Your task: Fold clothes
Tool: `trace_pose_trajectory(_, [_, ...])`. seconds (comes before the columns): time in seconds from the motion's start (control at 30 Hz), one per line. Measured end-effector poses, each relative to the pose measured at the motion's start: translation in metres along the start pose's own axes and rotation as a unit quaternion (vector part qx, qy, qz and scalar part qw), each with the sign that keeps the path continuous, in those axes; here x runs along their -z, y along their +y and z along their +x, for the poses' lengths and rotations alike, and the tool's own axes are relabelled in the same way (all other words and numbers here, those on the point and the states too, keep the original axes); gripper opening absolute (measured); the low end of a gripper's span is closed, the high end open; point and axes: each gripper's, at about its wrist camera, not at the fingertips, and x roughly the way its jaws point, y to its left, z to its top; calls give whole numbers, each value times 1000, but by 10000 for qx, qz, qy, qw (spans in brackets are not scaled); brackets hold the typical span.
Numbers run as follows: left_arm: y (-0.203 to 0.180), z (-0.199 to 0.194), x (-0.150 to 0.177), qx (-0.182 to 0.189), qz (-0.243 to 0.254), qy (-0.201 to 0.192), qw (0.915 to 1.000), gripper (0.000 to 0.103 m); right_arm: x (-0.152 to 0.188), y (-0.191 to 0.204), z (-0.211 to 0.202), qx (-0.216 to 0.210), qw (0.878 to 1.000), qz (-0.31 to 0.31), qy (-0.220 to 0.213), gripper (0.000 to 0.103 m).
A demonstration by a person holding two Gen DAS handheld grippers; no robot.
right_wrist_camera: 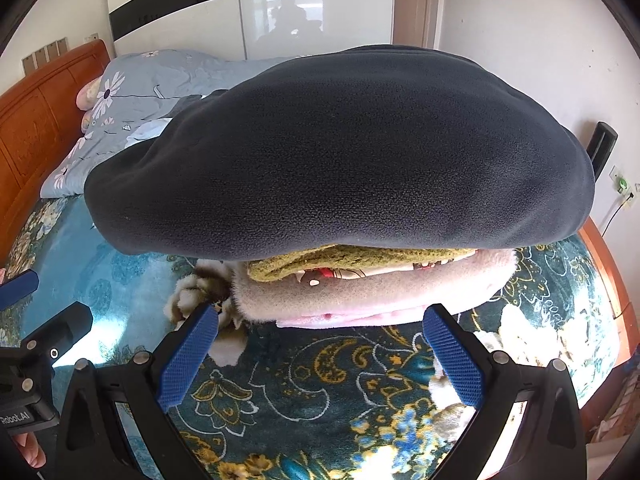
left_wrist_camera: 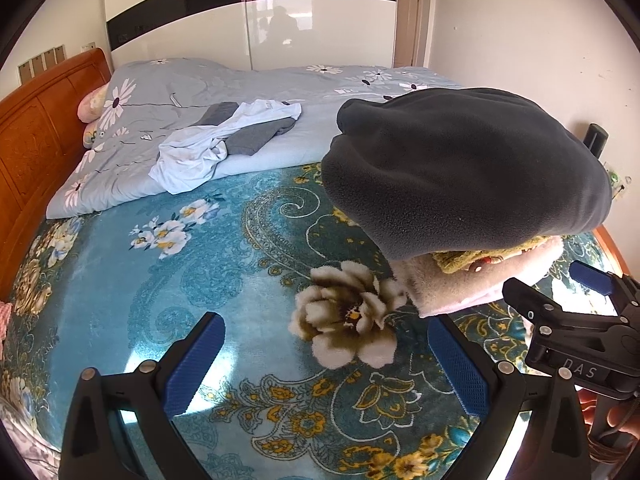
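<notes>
On the teal floral plush blanket (left_wrist_camera: 168,280) covering the near part of the bed, a stack of folded garments is seen: a dark grey fleece garment (right_wrist_camera: 340,152) lies on top, an olive-yellow knitted piece (right_wrist_camera: 344,262) is under it, and a pale pink fleecy item (right_wrist_camera: 360,292) forms the base. Further back, on the light blue daisy-print duvet (left_wrist_camera: 168,96), a crumpled white shirt (left_wrist_camera: 208,140) is lying partly over a grey folded cloth (left_wrist_camera: 256,136); these are judged to be unfolded work remaining.

The left gripper (left_wrist_camera: 326,364) is held low over bare blanket, just left of the stack, with its blue ribbed pads (left_wrist_camera: 196,364) spread wide and nothing between them. The right gripper (right_wrist_camera: 320,360) is levelled at the front of the stack, near the pink base layer, jaws likewise wide apart and empty. Both are pointed forward toward the headboard, roughly parallel and close beside each other.

The step in hand is judged to be a release from the finished stack, with the next garment to be fetched. It is advised that the stack be left undisturbed, since the overhanging grey fleece could be dragged off by a passing finger, and that the white shirt be taken by a single edge so that the grey cloth beneath is not lifted with it.
</notes>
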Motion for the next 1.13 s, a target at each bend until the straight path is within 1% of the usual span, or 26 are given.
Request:
trace_pose_trajectory(0.27, [5, 0, 0, 140, -126, 33, 9998, 103, -4, 8, 1, 64, 9999, -86, 86, 102])
trace_pose_trajectory(0.67, [8, -3, 3, 315, -265, 120, 9991, 103, -7, 12, -8, 181, 9997, -134, 84, 102])
trace_pose_trajectory(0.8, [7, -3, 3, 409, -287, 147, 9986, 103, -7, 13, -12, 347, 9990, -289, 56, 102])
trace_pose_trajectory(0.93, [4, -6, 3, 516, -266, 123, 9982, 103, -8, 7, -16, 477, 9986, -237, 30, 102])
trace_pose_trajectory(1.13, [-2, -14, 3, 594, -166, -49, 9981, 103, -9, -1, -19, 573, 9982, -149, -6, 102])
